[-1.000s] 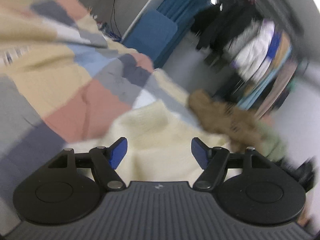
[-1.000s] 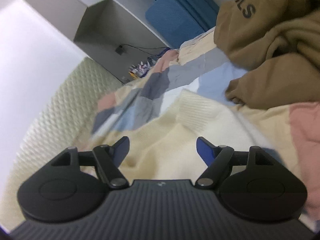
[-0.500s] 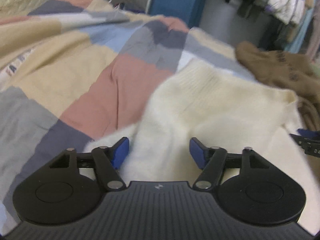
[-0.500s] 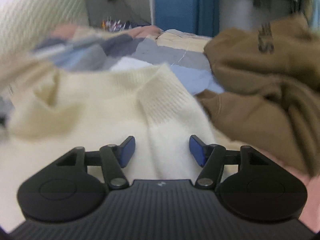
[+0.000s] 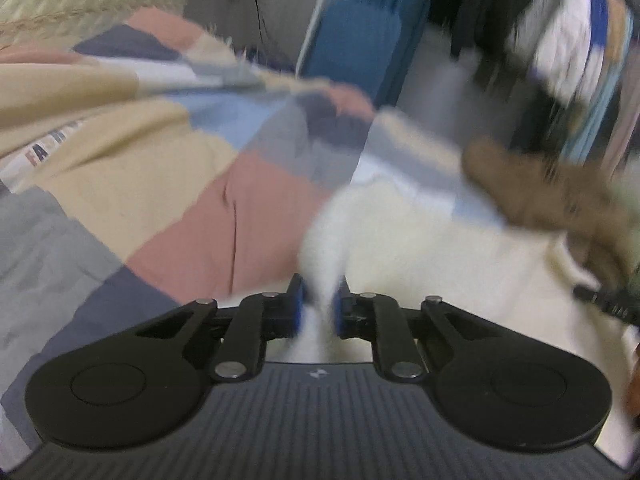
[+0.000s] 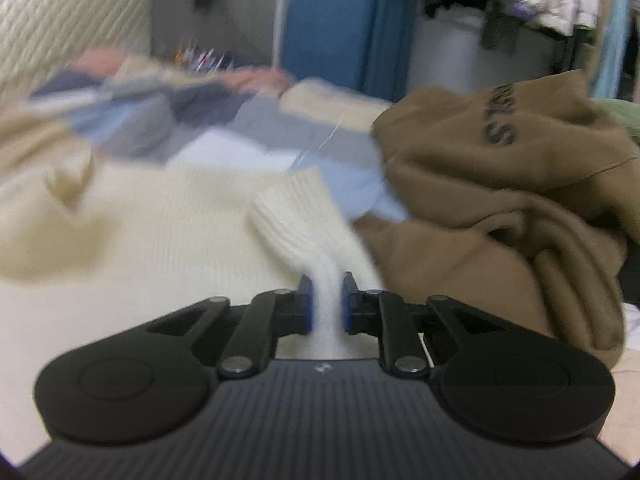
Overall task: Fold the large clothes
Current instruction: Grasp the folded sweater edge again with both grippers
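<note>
The cream knit sweater [image 6: 168, 232] lies spread over a patchwork quilt [image 5: 168, 184] on the bed, filling the lower left and centre of the right wrist view and the lower right of the left wrist view. The left gripper [image 5: 319, 308] has its jaws pressed together on a bunched fold of the sweater, the white knit rising between the blue pads [image 5: 297, 304] at the bottom centre of the frame. The right gripper [image 6: 326, 304] likewise pinches the sweater just below its ribbed cuff [image 6: 292, 208], which stands up ahead of the jaws in the middle of the frame. A brown hoodie [image 6: 500, 200] with dark lettering sits crumpled at the right of the right wrist view, touching the sweater's edge; in the left wrist view it shows as a blurred brown heap at the right. A blue panel [image 6: 326, 36] stands in the upper centre behind the bed, and hanging clothes [image 5: 572, 52] blur across the upper right. Both views are smeared by motion.
</note>
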`<state>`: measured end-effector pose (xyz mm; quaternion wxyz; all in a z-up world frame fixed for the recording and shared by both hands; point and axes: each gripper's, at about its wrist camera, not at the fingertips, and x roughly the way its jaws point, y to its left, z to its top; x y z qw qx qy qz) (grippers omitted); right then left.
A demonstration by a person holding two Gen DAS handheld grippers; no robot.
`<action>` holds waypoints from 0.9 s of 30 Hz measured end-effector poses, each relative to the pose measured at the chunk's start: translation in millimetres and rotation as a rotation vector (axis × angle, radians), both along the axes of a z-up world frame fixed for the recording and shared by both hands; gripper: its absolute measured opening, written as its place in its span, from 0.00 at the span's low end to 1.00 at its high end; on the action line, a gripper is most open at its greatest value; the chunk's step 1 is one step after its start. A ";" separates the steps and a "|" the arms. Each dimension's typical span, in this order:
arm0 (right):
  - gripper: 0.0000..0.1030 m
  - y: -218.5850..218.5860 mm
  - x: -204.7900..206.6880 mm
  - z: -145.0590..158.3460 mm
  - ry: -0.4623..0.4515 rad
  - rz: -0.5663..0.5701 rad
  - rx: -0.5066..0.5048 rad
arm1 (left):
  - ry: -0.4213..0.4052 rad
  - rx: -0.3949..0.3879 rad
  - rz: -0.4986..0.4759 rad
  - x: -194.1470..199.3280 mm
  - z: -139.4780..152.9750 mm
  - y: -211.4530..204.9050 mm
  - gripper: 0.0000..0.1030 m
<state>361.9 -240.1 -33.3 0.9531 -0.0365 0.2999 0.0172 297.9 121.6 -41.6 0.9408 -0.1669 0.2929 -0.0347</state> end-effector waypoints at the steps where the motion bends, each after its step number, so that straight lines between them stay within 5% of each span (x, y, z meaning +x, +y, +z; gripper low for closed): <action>1: 0.14 -7.5 -2.8 9.4 -0.032 -0.031 0.024 | -0.033 -0.043 0.013 -5.1 6.0 6.4 0.15; 4: 0.14 -32.0 -9.0 30.0 -0.107 -0.108 0.090 | -0.108 -0.082 0.074 -15.2 18.1 21.4 0.13; 7: 0.14 -50.0 -5.5 27.6 -0.104 -0.160 0.108 | -0.083 -0.135 0.114 -11.6 12.3 34.2 0.13; 15: 0.14 -53.5 23.5 -28.3 0.056 -0.183 0.028 | 0.076 -0.041 0.130 13.8 -16.3 27.4 0.13; 22: 0.17 -58.6 22.8 -28.8 0.071 -0.163 0.080 | 0.081 -0.022 0.117 15.9 -16.7 25.8 0.17; 25: 0.19 -61.4 17.6 -21.1 0.065 -0.150 0.117 | 0.079 -0.021 0.127 10.6 -10.8 24.7 0.27; 27: 0.24 -59.5 11.8 -13.4 0.061 -0.139 0.122 | 0.065 -0.005 0.135 4.2 -3.9 22.8 0.51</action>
